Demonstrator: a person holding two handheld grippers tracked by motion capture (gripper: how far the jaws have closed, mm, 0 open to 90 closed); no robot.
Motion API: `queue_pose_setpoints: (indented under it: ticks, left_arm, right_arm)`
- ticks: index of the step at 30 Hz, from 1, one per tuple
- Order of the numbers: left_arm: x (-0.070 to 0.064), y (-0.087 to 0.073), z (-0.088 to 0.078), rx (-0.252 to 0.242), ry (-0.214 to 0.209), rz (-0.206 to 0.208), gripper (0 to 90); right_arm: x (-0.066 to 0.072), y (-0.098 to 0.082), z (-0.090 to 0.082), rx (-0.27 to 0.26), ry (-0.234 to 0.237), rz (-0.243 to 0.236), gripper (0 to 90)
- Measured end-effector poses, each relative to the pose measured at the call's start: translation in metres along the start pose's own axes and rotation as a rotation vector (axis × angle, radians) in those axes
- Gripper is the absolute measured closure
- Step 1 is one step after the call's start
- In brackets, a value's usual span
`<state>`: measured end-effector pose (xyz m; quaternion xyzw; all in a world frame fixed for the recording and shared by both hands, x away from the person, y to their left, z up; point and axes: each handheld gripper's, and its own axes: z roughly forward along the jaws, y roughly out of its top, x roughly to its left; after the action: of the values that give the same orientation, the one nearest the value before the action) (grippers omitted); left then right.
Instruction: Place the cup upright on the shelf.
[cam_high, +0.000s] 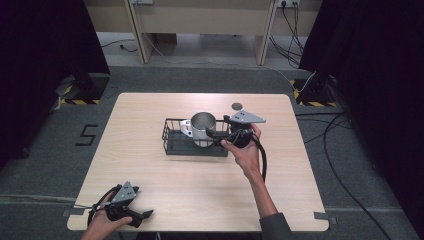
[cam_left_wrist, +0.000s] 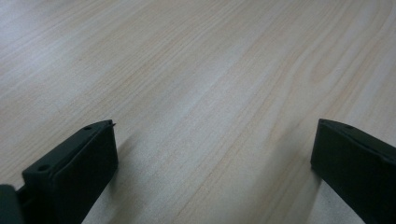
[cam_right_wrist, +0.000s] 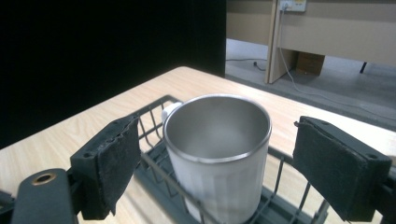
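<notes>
The right gripper (cam_right_wrist: 217, 163) fingers (cam_right_wrist: 109, 163) stand released, flanking the steel mug (cam_right_wrist: 217, 154) upright in the wire basket (cam_high: 172, 142) at mid-surface. The mug appears rigid, light and slippery; grip the body below the rim. The left gripper (cam_left_wrist: 210, 172) rests released on the surface (cam_left_wrist: 196, 70).

Wooden table (cam_high: 150, 165), wire basket (cam_high: 172, 142)

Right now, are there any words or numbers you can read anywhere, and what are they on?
"5" – a big black number marked on the grey floor, left of the table.
The mug, the wire basket and both grippers carry no writing that can be read.
</notes>
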<state>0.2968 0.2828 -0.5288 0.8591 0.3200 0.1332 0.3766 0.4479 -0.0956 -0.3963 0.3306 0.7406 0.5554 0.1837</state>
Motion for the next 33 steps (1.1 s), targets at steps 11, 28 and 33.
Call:
queue_pose_setpoints:
  ticks: [11,28,33]
  left_arm:
    - [0.000,0.000,0.000,-0.002,0.002,-0.003,0.0]
    - [0.000,0.000,0.000,0.001,0.003,-0.002,0.0]
    - [0.000,0.000,0.000,0.001,0.004,-0.002,0.0]
  right_arm:
    - [0.005,-0.023,-0.024,0.020,0.007,0.004,15.5]
    - [0.020,-0.071,-0.060,0.034,-0.025,-0.021,15.7]
    - [0.027,-0.088,-0.068,0.048,-0.030,-0.024,15.8]
